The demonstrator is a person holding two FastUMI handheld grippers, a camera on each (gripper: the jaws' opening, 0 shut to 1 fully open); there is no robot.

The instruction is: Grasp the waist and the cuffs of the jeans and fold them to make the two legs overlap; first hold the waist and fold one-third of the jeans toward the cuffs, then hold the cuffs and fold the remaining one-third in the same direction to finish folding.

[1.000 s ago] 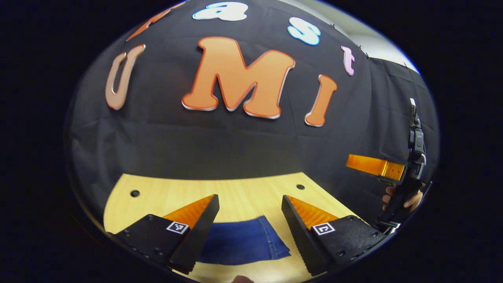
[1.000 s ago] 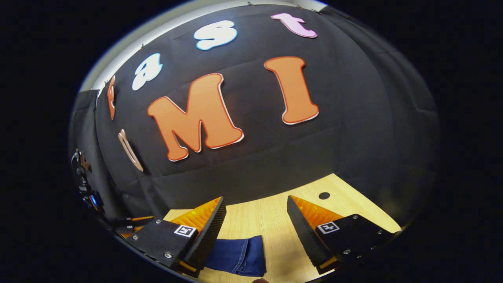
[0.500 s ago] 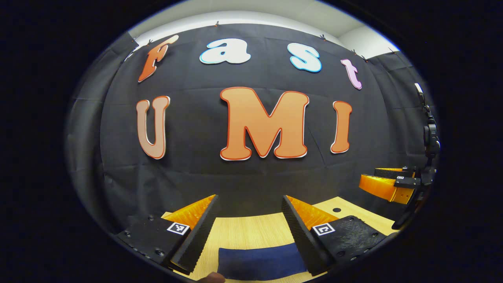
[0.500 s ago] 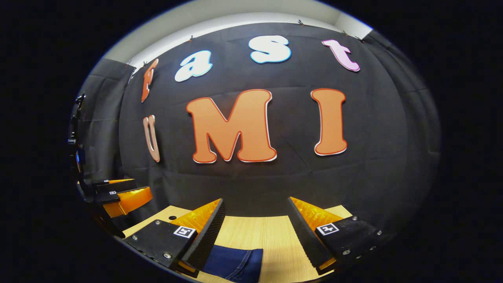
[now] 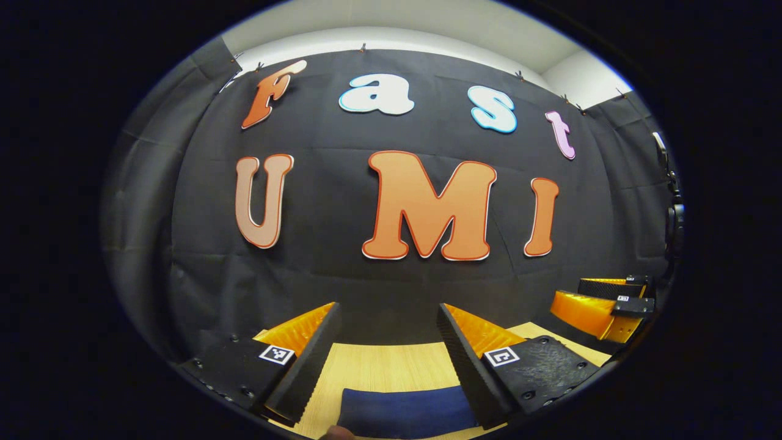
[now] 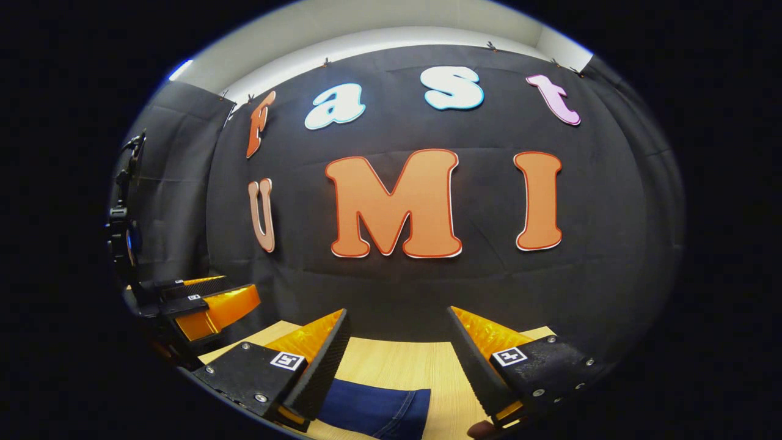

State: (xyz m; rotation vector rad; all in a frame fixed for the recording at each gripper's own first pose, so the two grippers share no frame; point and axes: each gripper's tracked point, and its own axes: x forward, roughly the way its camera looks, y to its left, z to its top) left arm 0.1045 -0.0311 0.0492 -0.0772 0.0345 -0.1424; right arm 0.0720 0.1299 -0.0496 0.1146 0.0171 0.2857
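Fingers of the left gripper (image 5: pixel 387 360) stand wide apart at the bottom of the left gripper view, holding nothing. Below the gap between them, at the bottom centre of the frame, lies a flat piece of the jeans (image 5: pixel 406 410), its far edge straight and running across the frame. It lies on the table (image 5: pixel 382 370), below the fingers; whether they touch it cannot be told. A bare strip of wood shows beyond the denim, up to the table's far edge, where the black cloth wall (image 5: pixel 183 244) rises. At the very bottom edge, left of the denim, a small part of a hand (image 5: pixel 335 432) shows.

At the right edge of this view the right gripper (image 5: pixel 602 305) hangs above the table's right end, well apart from the jeans.

In the right gripper view the right gripper (image 6: pixel 398 363) is likewise spread open and empty. The jeans (image 6: pixel 379 412) lie at the bottom of the frame, left of centre, partly hidden behind the left finger, with a stitched edge facing right. Bare table (image 6: pixel 440 366) runs from that edge under the right finger and back to the cloth wall (image 6: pixel 611 244). A fingertip (image 6: pixel 482 429) shows at the bottom edge under the right finger.

At the left edge of this view the left gripper (image 6: pixel 204 305) is seen from the side, above the table's left end.

No containers stand on the table.
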